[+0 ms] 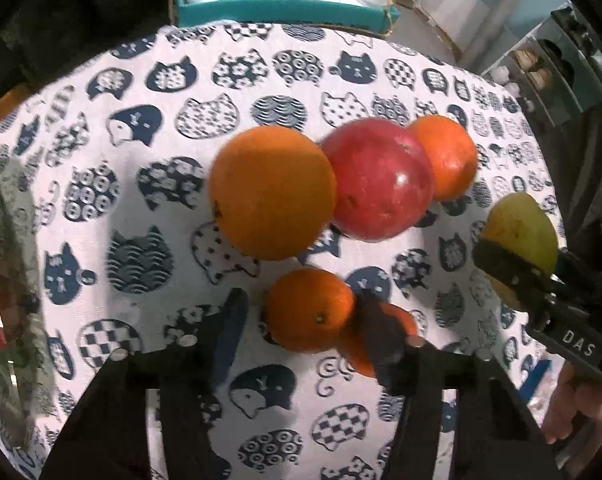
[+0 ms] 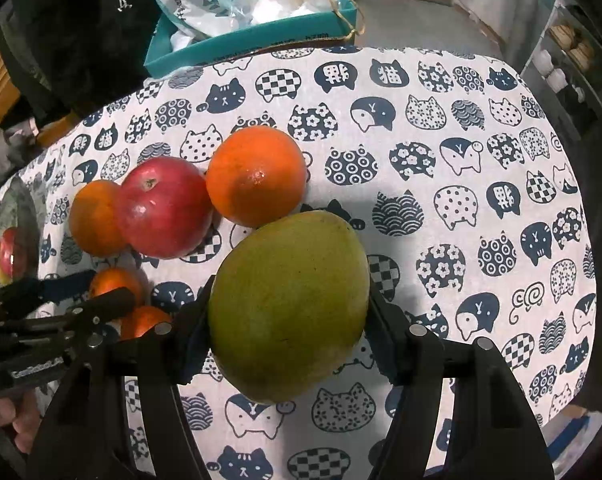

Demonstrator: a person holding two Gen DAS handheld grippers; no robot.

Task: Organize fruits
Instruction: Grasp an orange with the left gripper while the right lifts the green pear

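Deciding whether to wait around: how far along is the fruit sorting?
Early. Done: a red fruit seems to sit in a container at the left edge. In hand: the right gripper holds the green mango; the left gripper brackets a small orange. Left: the large orange, red apple and more oranges on the tablecloth.

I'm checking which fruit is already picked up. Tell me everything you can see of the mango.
The mango is large, oval and smooth-skinned, green-yellow with a faint orange blush and small dark specks. It sits clamped between the jaws of the right gripper, one black finger pressing on each side, held above the cat-print tablecloth. In the left wrist view it shows at the right edge, apart from the other fruit. Its underside is hidden.
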